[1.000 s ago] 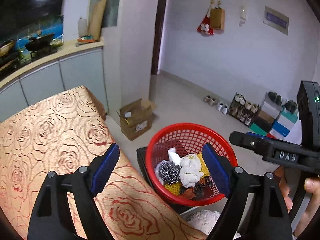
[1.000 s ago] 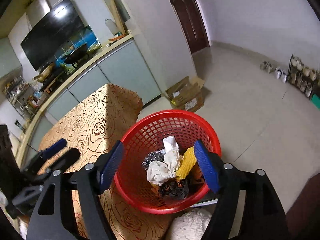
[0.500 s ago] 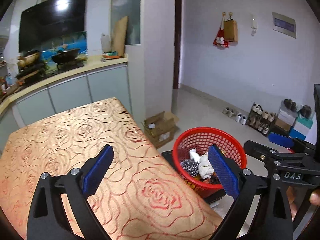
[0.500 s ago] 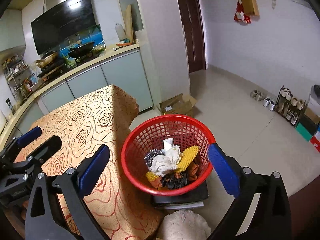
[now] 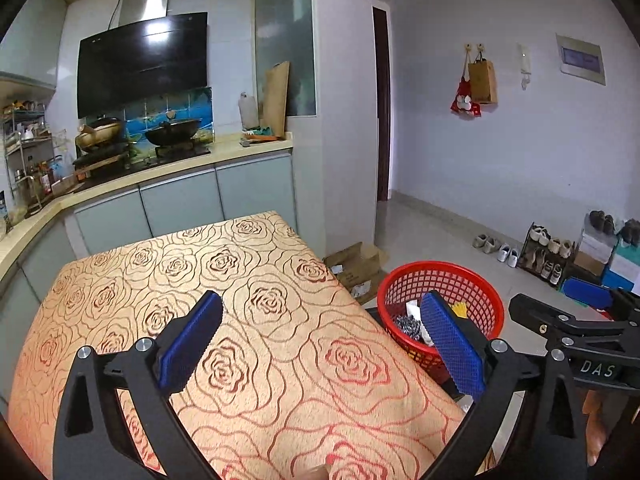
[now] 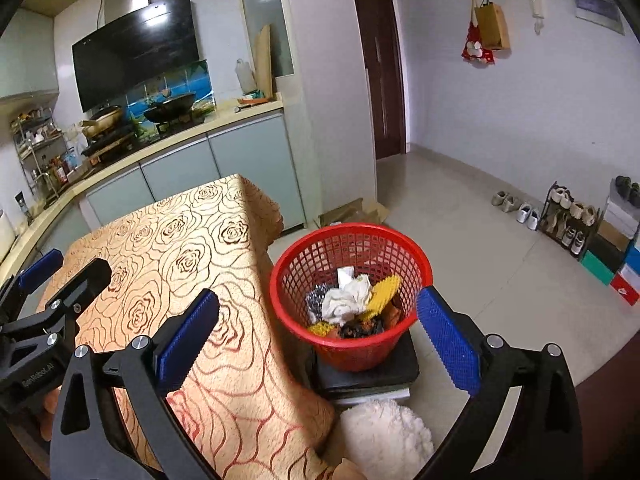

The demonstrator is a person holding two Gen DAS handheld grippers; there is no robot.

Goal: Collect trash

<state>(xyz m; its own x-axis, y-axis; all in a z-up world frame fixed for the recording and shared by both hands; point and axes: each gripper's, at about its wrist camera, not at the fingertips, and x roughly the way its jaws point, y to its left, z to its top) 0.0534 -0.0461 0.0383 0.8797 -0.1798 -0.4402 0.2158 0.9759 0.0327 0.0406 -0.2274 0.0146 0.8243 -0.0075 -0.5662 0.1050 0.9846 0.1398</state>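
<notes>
With both my left tool (image 5: 320, 340) and right tool (image 6: 316, 340) spread wide and empty, the trash (image 6: 352, 304) sits in the red basket (image 6: 420, 276) beside the table (image 6: 168, 248); light, soft scraps, best pinched at a crumpled fold.

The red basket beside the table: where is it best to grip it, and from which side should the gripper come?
Probably the red basket is best taken by its thick rim, from above at the near side: one finger inside, one outside. The mesh wall tapers downward, and the trash lies low, leaving the rim free.
</notes>
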